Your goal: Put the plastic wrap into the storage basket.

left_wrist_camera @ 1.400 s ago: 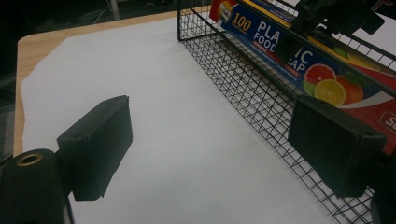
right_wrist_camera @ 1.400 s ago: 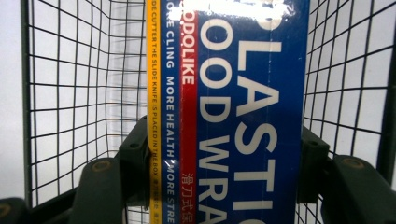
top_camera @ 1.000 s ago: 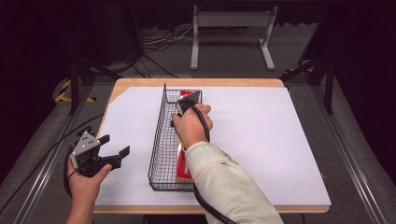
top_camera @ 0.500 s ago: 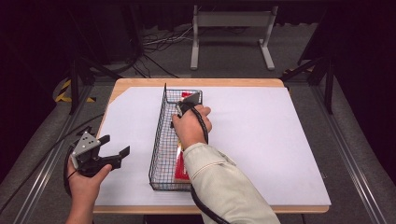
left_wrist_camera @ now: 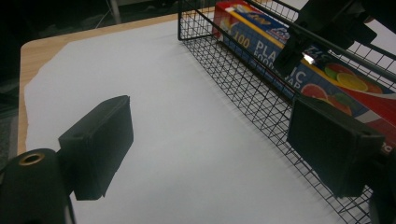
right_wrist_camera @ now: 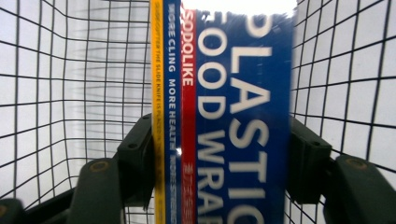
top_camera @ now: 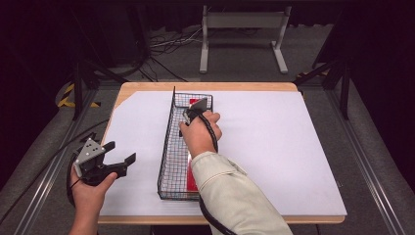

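1. The right hand-held gripper [right_wrist_camera: 219,186] is down inside the basket [top_camera: 166,147], at centre frame in the high view. Its jaws sit against the two long sides of the box [right_wrist_camera: 233,116]; they are closed on it as far as the box allows.
2. The box is a long carton of plastic food wrap lying flat on the basket floor. In the right gripper view its long axis runs straight up the frame, away from the jaws, so the hold is across the width at one spot along its length.
3. In the high view the basket's long axis runs from lower centre to upper centre of the frame, and the box lies along it. The gripper holds toward the far end, with the red near end of the box showing at the bottom of the basket.
4. The right hand [top_camera: 200,134] reaches forward over the basket, forearm entering from the bottom edge, sleeve over the near part of the box.
5. The left hand-held gripper [top_camera: 117,155] hangs at lower left of the high view, over the white sheet on the desk [top_camera: 293,88], left of the basket. Its jaws stand wide apart with nothing between them.
6. My reading: the right hand is nearer and has the box; any lift would go upward, clear of the wire walls.
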Demonstrator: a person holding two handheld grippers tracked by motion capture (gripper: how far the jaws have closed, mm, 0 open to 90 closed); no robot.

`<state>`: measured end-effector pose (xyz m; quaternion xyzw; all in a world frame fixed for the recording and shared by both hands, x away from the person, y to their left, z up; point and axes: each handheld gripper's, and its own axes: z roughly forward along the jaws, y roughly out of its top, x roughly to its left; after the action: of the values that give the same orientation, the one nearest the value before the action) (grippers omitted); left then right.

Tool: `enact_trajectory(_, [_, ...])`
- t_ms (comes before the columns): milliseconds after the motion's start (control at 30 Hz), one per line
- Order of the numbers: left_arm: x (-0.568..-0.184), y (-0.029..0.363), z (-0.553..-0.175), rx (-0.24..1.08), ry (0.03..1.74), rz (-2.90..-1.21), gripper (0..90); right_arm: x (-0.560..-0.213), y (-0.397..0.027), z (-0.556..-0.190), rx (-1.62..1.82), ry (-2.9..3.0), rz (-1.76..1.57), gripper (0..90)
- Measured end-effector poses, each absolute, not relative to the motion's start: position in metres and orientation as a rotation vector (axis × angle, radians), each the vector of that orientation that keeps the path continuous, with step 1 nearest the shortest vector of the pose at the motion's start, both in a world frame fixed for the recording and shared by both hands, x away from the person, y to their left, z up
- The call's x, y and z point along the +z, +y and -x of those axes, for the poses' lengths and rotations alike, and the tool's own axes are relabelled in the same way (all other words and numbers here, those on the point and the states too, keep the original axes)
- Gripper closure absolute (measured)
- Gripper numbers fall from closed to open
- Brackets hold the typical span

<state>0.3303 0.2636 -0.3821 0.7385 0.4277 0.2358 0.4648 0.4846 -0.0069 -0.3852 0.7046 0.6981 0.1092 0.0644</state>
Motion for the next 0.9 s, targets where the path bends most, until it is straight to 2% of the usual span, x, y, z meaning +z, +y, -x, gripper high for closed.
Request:
enact_trajectory(33, [-0.382, 0.264, -0.330, 0.579, 1.051, -1.814, 15.0, -0.383, -0.007, -0.484, 0.349, 2.109, -2.138, 36.8])
enact_trajectory(67, [-0.382, 0.263, -0.330, 0.577, 1.053, -1.812, 15.0, -0.381, -0.006, -0.484, 0.360, 2.113, -2.133, 31.0])
enact_trajectory(133, [-0.382, 0.263, -0.331, 0.572, 1.051, -1.813, 15.0, -0.379, -0.005, -0.484, 0.388, 2.115, -2.146, 30.0])
enact_trajectory(900, [-0.384, 0.257, -0.337, 0.569, 1.050, -1.832, 15.0, -0.338, -0.023, -0.463, 0.535, 2.145, -2.066, 28.0])
